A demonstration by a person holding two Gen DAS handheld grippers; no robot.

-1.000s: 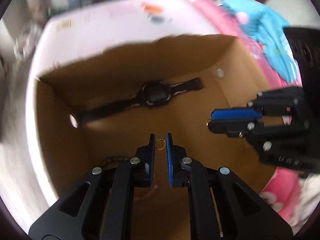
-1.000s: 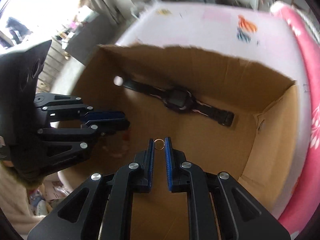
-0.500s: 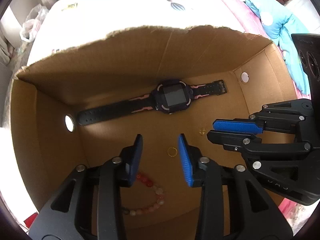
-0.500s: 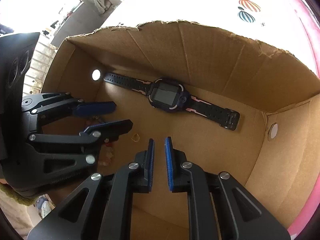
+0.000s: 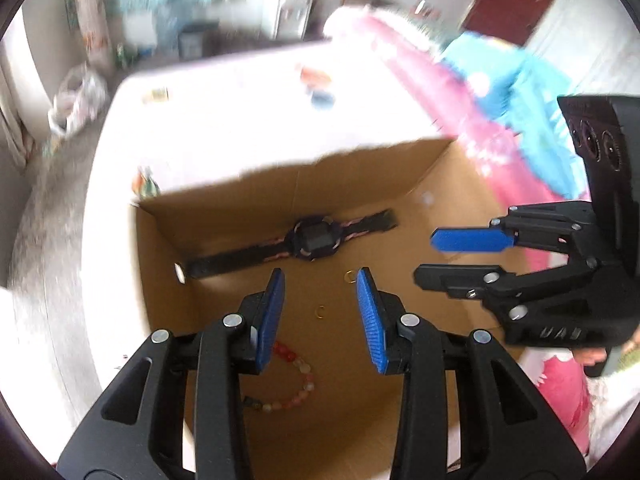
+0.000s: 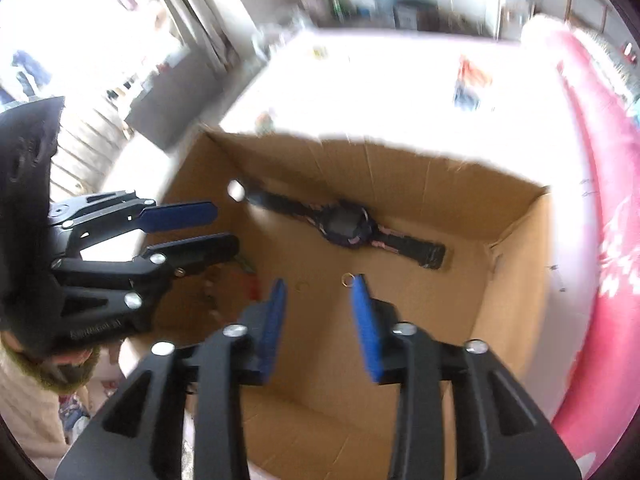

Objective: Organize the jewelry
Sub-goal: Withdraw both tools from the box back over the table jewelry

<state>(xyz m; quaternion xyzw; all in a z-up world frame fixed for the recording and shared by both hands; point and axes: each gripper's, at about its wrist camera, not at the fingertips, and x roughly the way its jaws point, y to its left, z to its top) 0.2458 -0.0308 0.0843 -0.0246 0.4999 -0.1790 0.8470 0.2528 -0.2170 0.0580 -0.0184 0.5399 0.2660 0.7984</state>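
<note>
Above the cardboard box [image 5: 224, 312] we hold both tools, pointed down into it. Our left hand-held gripper [image 5: 320, 280] has its blue pads partly apart with nothing between them. Our right hand-held gripper [image 6: 318, 286] is opening its jaws, and nothing is gripped there either; in the left wrist view it [image 5: 440, 258] hangs over the box's right wall, also empty.

On the box floor near the far wall we see a dark watch [image 5: 314, 238] with pink trim lying flat, its strap stretched out left and right; the right wrist view shows it [image 6: 346, 228] too. Nearer to us than the watch, toward the middle of the box floor, lie two small gold rings. One ring [image 5: 350, 276] sits just beside the tip of the left tool's right pad in that view, and the right wrist view shows it [image 6: 347, 279] by the right tool's right pad. A second, smaller ring [image 5: 321, 311] lies closer to us on the floor. At the near left of the box floor we see a beaded bracelet [image 5: 298, 376] of red, pink and pale beads, partly hidden behind the left tool's finger. The box rests on a white bed [image 5: 240, 120] with a pink blanket [image 5: 440, 92] past the box's right side.
</note>
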